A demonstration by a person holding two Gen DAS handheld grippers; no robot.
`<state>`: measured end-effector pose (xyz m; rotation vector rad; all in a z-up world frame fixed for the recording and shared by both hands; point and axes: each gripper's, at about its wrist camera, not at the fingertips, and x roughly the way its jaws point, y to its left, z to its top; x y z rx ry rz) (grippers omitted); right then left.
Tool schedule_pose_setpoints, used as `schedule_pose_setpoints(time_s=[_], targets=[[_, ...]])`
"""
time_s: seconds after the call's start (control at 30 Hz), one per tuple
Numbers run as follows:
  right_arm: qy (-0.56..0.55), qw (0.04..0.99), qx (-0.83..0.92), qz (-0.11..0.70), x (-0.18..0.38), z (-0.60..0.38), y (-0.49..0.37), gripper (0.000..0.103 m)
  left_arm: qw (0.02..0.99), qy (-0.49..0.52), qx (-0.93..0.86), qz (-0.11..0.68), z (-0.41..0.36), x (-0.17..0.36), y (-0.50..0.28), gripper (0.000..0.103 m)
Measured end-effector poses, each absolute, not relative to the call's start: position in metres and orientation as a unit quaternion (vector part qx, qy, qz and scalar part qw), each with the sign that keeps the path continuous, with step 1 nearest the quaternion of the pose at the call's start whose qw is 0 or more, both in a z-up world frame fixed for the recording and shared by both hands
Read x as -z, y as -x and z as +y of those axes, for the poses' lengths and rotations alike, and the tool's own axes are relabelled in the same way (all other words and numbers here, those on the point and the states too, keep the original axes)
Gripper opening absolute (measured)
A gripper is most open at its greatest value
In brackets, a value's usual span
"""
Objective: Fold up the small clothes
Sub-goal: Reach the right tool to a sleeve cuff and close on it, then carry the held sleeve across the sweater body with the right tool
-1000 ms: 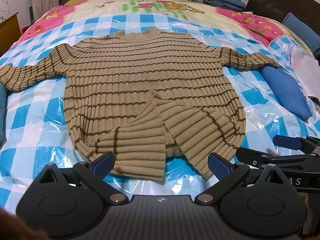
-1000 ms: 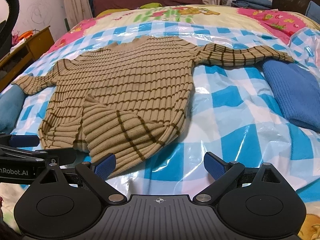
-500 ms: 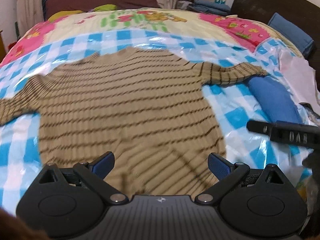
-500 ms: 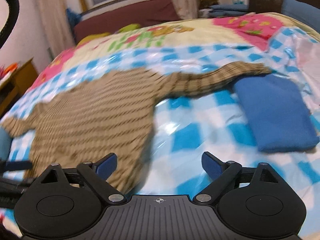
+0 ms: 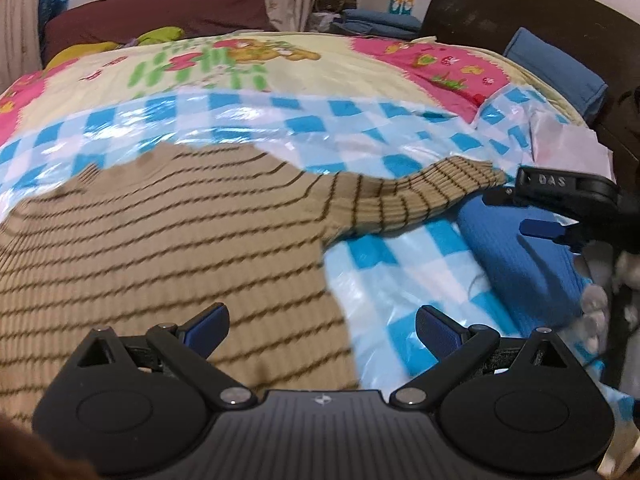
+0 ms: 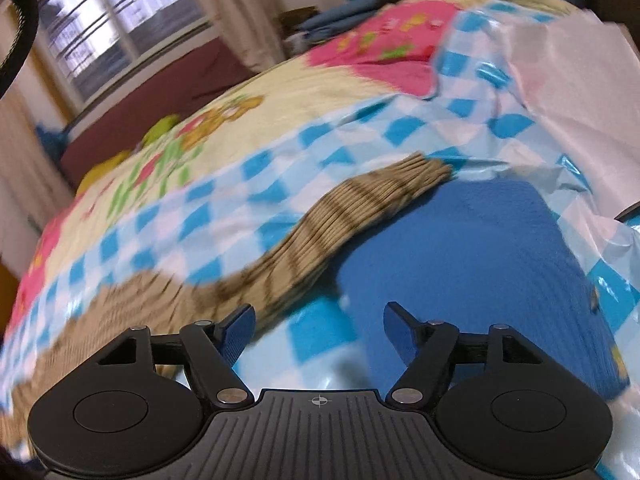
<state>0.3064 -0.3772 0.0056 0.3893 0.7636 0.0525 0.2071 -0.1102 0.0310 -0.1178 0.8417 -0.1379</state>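
Lying flat on the checked plastic sheet (image 5: 392, 276), the striped sweater (image 5: 160, 240) now fills the lower left of my left view, its sleeve (image 6: 352, 216) stretched out onto the folded blue cloth (image 6: 460, 264). A second ago I faced the hem; both hands have since swung across toward that sleeve. My right gripper (image 6: 319, 330) is closing with nothing between its fingers; my left gripper (image 5: 322, 330) stands wide and empty. I judge the sleeve fold comes next.
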Motion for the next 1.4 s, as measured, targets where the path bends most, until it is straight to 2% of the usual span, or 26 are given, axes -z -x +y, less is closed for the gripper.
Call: schedule_pose_setpoints(time_s=[0.3, 0.5, 0.57, 0.73, 0.83, 1.07, 1.4], targets=[[-0.302, 0.886, 0.007, 0.352, 0.015, -0.42, -0.363, 0.067, 0.904, 0.069, 0.072, 0.416, -0.124, -0.022, -0.227, 0.103], [-0.352, 0.868, 0.026, 0.35, 0.035, -0.428, -0.381, 0.058, 0.903, 0.072, 0.071, 0.418, -0.128, -0.018, -0.232, 0.103], [-0.367, 0.865, 0.028, 0.341, 0.039, -0.43, -0.383, 0.049, 0.903, 0.074, 0.072, 0.417, -0.128, -0.019, -0.232, 0.103], [-0.387, 0.86, 0.029, 0.331, 0.042, -0.432, -0.393, 0.019, 0.902, 0.08, 0.067, 0.418, -0.123, -0.019, -0.229, 0.103], [-0.382, 0.866, 0.015, 0.324, 0.035, -0.428, -0.393, 0.011, 0.901, 0.088, 0.06, 0.421, -0.116, -0.017, -0.226, 0.103], [-0.348, 0.887, -0.043, 0.301, 0.0, -0.396, -0.383, 0.009, 0.901, 0.104, 0.047, 0.419, -0.094, -0.018, -0.211, 0.103], [-0.28, 0.896, -0.167, 0.301, -0.054, -0.281, -0.362, 0.009, 0.905, 0.141, 0.004, 0.402, -0.033, -0.023, -0.174, 0.103]])
